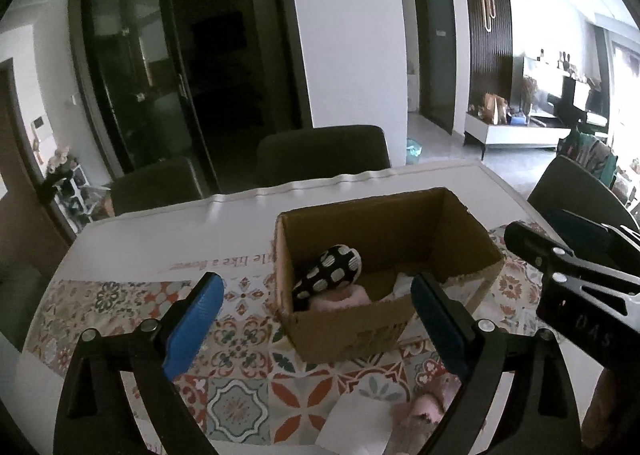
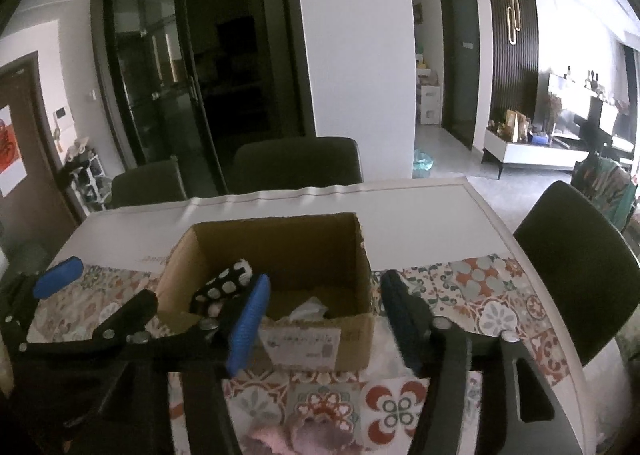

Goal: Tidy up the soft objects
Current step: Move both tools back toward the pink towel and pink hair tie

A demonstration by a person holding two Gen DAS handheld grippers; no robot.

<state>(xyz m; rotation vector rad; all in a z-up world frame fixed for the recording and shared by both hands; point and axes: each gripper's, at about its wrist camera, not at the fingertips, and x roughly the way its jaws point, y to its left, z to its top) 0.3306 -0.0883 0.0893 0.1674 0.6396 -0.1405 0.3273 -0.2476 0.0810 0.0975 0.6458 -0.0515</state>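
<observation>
An open cardboard box [image 1: 352,331] [image 2: 300,247] stands on a table with a patterned cloth. Inside it lie a black soft item with white spots [image 1: 332,267] [image 2: 224,287], something pink [image 1: 344,299] and a crumpled white piece [image 2: 308,311]. My left gripper [image 1: 316,283] hangs open just in front of the box, nothing between its blue pads. My right gripper [image 2: 326,281] is open too, over the box's near wall, holding nothing. A fluffy pink item [image 1: 424,411] [image 2: 304,435] lies on the cloth below both grippers, beside a white sheet [image 1: 356,423].
Dark chairs [image 1: 324,155] [image 2: 296,163] stand along the table's far side, and another chair [image 2: 572,255] at its right end. The cloth's far part is plain white [image 2: 420,215]. In the left wrist view the right gripper [image 1: 560,267] reaches in from the right.
</observation>
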